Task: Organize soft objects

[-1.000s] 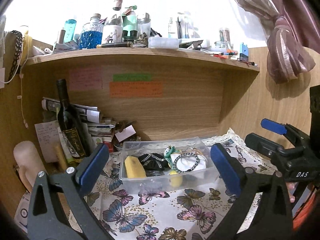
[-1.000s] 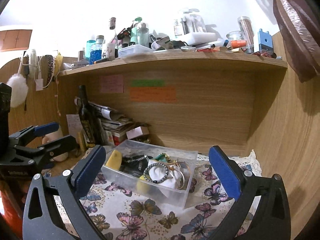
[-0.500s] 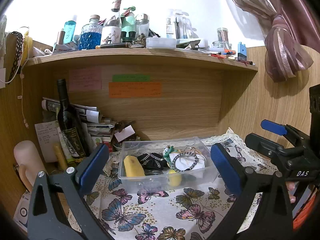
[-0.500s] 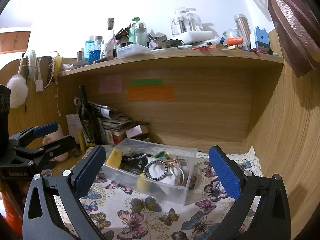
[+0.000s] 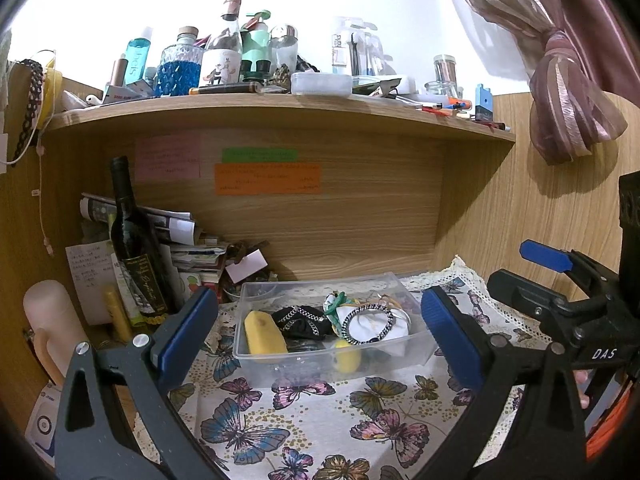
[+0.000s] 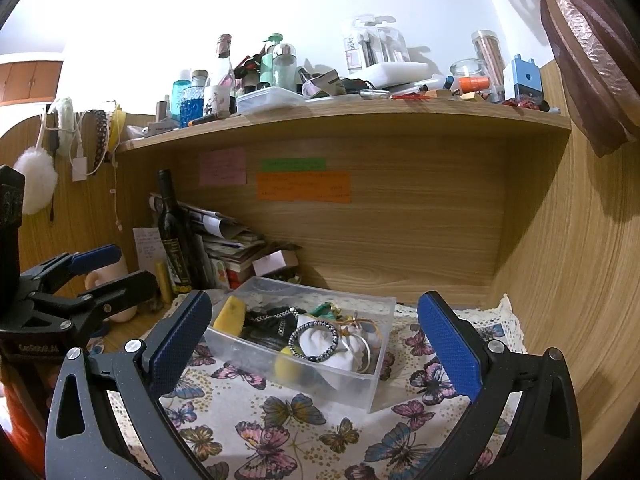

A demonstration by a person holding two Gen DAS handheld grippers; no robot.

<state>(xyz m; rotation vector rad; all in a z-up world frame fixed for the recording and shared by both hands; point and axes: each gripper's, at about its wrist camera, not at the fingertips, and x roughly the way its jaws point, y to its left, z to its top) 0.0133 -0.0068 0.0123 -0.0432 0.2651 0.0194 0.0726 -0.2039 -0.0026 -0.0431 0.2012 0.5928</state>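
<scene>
Both my left hand-held gripper (image 5: 316, 330) and right hand-held gripper (image 6: 314, 334) are spread, empty; grabbing the clear box (image 5: 320, 364) carelessly could snag the bracelet (image 5: 370, 324).

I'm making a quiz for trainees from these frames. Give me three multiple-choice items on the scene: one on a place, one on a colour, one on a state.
1. Where does the clear plastic box stand?
A. on the upper shelf
B. on the butterfly cloth
C. on the stack of papers

2. What colour is the widest note on the back panel?
A. orange
B. blue
C. white

3. How do the two grippers stand?
A. both shut on items
B. the left shut, the right open
C. both open, holding nothing

Answers:
1 B: the box rests on the patterned cloth under the shelf.
2 A: the widest strip is orange, below a green one.
3 C: the left gripper and right gripper each show spread fingers with nothing between.
</scene>
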